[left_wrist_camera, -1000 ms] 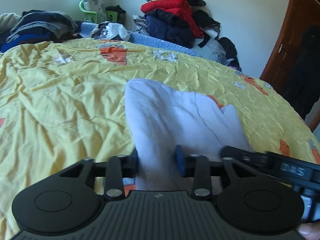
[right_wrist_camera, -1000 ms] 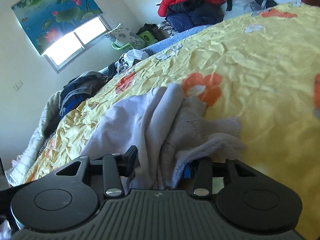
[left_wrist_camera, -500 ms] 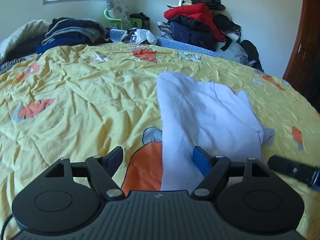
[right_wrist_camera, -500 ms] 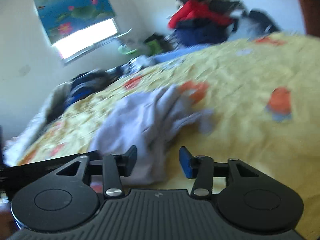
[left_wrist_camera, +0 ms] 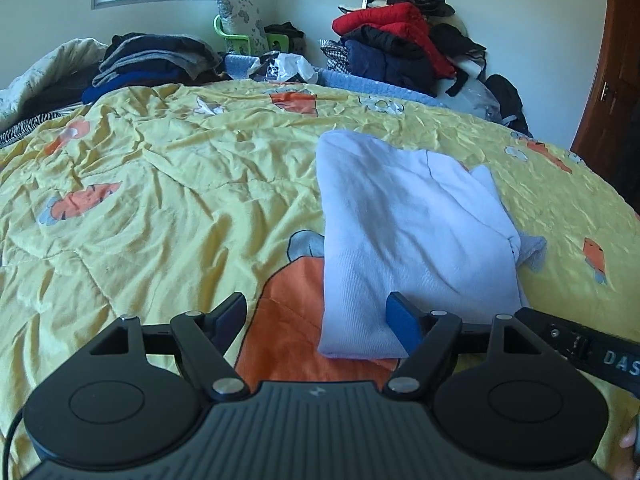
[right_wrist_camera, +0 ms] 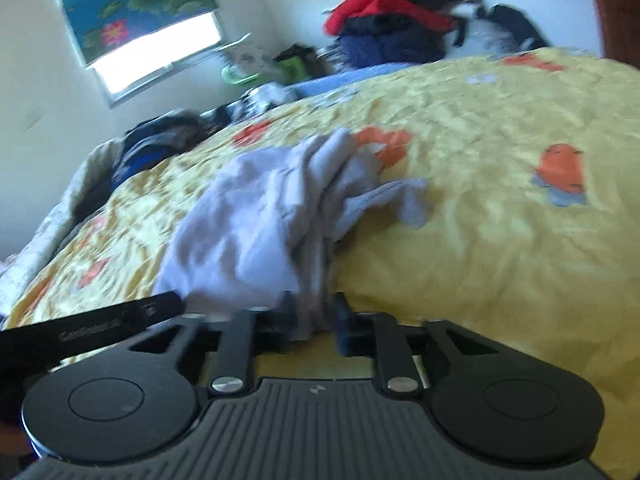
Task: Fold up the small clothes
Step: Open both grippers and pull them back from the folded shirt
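Observation:
A pale lilac garment (left_wrist_camera: 404, 224) lies folded lengthwise on the yellow bedspread (left_wrist_camera: 160, 208). My left gripper (left_wrist_camera: 316, 320) hangs open and wide at its near end. The garment's near corner lies between the fingers by the right pad (left_wrist_camera: 402, 322), unpinched. In the blurred right wrist view the garment (right_wrist_camera: 248, 216) shows its bunched, layered side, a greyer sleeve end (right_wrist_camera: 404, 200) trailing right. My right gripper (right_wrist_camera: 314, 320) has its jaws drawn close on a fold of that near edge. Part of the right gripper's body (left_wrist_camera: 580, 348) crosses the left wrist view's lower right.
Piles of clothes stand beyond the bed: dark folded ones (left_wrist_camera: 156, 60) at the back left, red and navy ones (left_wrist_camera: 400, 44) at the back right. A brown door (left_wrist_camera: 612, 92) is at the right. Bare bedspread spreads left of the garment.
My left gripper let go of the garment, opened wide and drew back. My right gripper came off the bunched cloth, shifted, and now has its jaws narrow on the near fold.

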Available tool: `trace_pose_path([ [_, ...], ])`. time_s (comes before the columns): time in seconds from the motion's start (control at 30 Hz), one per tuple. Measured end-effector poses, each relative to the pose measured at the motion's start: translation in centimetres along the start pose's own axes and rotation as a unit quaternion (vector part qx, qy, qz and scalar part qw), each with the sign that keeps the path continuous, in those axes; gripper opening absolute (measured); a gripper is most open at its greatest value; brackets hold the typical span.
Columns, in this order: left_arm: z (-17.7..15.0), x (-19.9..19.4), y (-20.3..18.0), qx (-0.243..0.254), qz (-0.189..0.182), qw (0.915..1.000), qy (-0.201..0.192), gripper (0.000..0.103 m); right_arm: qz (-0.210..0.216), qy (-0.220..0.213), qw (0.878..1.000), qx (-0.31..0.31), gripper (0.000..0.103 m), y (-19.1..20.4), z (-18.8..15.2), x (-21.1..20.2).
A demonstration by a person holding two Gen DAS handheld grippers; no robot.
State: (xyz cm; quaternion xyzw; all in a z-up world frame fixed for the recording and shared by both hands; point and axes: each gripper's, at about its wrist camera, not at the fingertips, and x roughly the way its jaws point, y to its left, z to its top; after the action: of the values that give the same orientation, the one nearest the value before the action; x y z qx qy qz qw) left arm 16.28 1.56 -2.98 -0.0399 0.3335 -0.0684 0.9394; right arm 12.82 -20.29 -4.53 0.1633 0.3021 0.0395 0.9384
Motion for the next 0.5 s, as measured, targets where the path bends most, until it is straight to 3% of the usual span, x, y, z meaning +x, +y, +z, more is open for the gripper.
trace_pose_path([
  [0.23,-0.5,-0.8,0.2,-0.003,0.005,1.0,0.0,0.077,-0.013,-0.023,0.997,-0.076,0.063,2.6,-0.9,-2.4],
  [0.37,-0.9,-1.4,0.2,-0.002,0.006,1.0,0.0,0.079,-0.012,-0.005,0.997,-0.077,0.065,3.2,-1.7,-1.9],
  [0.5,-1.6,-1.9,0.4,-0.002,0.01,0.9999,0.001,0.081,-0.017,0.002,0.996,-0.083,0.076,3.8,-2.4,-2.1],
])
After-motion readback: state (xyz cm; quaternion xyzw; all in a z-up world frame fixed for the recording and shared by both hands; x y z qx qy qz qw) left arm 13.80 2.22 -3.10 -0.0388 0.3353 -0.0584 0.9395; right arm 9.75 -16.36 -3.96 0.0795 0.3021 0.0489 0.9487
